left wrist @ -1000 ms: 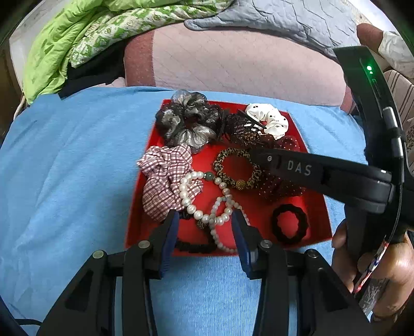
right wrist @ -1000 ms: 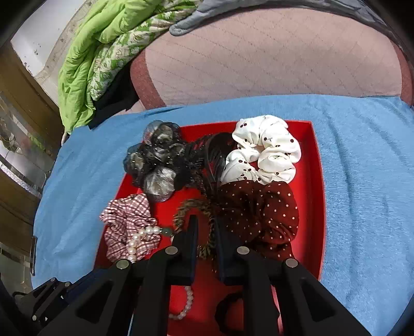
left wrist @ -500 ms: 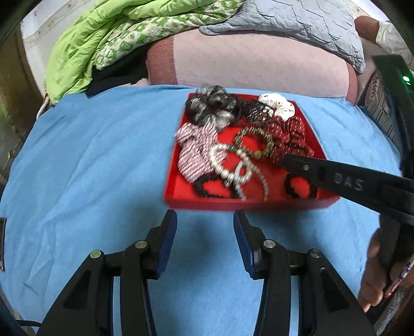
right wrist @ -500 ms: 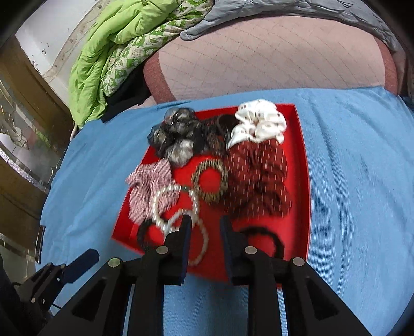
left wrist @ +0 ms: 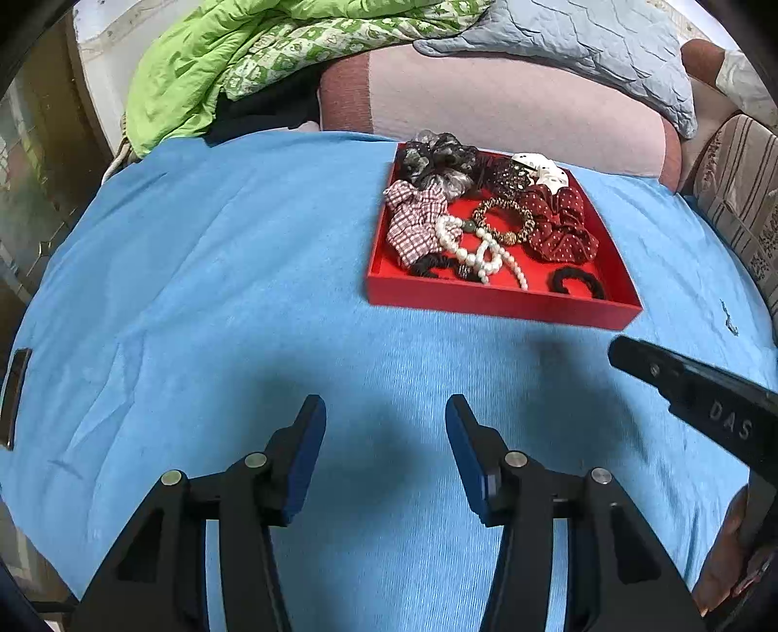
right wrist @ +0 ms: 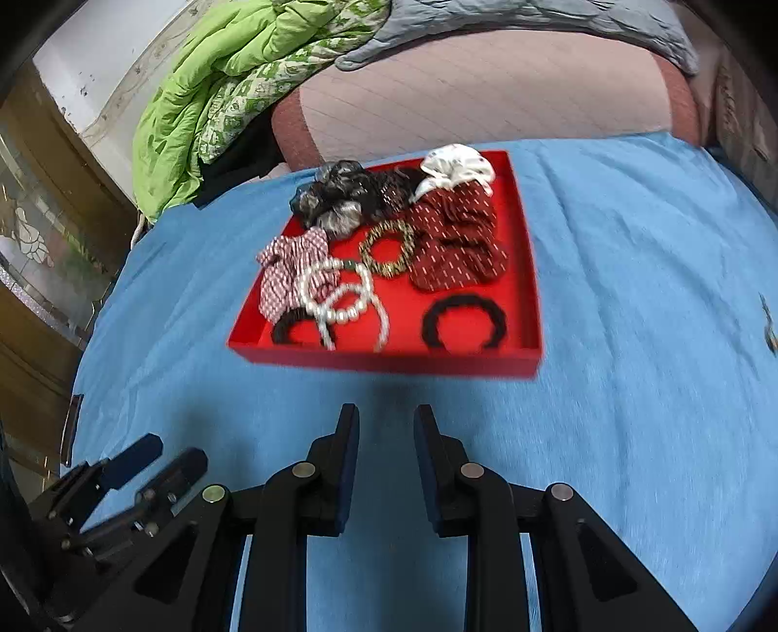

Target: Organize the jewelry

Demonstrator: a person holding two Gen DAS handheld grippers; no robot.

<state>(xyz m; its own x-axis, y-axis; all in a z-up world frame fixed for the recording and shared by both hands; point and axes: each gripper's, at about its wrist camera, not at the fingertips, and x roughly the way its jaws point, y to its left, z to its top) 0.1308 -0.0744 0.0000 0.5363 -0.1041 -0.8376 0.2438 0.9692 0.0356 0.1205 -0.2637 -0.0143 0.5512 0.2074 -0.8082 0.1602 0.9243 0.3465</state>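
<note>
A red tray (left wrist: 501, 302) (right wrist: 389, 362) lies on a blue cloth. In it are a pearl necklace (left wrist: 479, 250) (right wrist: 340, 299), a checked scrunchie (left wrist: 415, 219) (right wrist: 287, 265), a grey-black scrunchie (left wrist: 437, 163) (right wrist: 335, 199), a dark red dotted scrunchie (left wrist: 559, 226) (right wrist: 457, 243), a white dotted scrunchie (left wrist: 542, 170) (right wrist: 457, 167), a leopard-print band (left wrist: 505, 221) (right wrist: 386, 248) and a black hair tie (left wrist: 576, 284) (right wrist: 464, 323). My left gripper (left wrist: 385, 411) hangs over the bare cloth short of the tray, jaws opening, nothing between them. My right gripper (right wrist: 386, 418) is also short of the tray, a narrow empty gap between its fingers.
The blue cloth (left wrist: 219, 291) covers a bed. Behind the tray lie a pink quilted cushion (left wrist: 510, 102), a green quilt (left wrist: 219, 53) and a grey quilt (left wrist: 583, 34). A striped cushion (left wrist: 739, 184) sits at the right; a hand (left wrist: 729, 549) holds the right gripper.
Both grippers have drawn back from over the tray to the bare cloth in front of it. The left jaws have spread wider; the right jaws have parted slightly. Everything stays in the tray.
</note>
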